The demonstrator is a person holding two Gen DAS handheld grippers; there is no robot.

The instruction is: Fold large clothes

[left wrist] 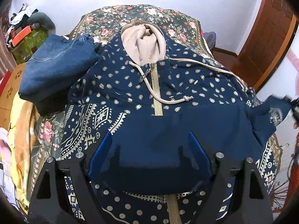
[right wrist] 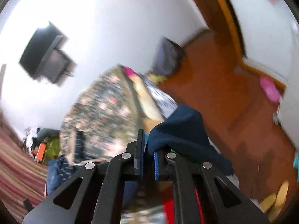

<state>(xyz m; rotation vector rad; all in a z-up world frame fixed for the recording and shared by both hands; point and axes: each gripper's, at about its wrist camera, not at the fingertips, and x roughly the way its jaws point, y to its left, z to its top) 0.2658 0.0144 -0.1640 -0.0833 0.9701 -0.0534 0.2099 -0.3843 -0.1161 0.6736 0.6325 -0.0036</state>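
Note:
A navy hoodie (left wrist: pixel 130 85) with pale patterns, a beige hood and a beige zip lies face up on a floral bedspread (left wrist: pixel 149 15). One plain navy sleeve (left wrist: pixel 186 123) is laid across its chest. My left gripper (left wrist: pixel 149 145) hovers low over that sleeve with its blue fingers (left wrist: pixel 101 149) wide apart, gripping nothing. The sleeve's end stretches off to the right, toward my blurred right gripper (left wrist: pixel 292 102). In the right wrist view my right gripper (right wrist: pixel 147 136) is shut on a bunch of navy cloth (right wrist: pixel 183 127), lifted above the bed edge.
Folded blue jeans (left wrist: pixel 56 71) lie left of the hoodie. Clutter and a green box (left wrist: pixel 28 43) sit far left. A brown door (left wrist: pixel 269 37) and wooden floor (right wrist: pixel 224 93) are to the right. A dark screen (right wrist: pixel 44 54) hangs on the white wall.

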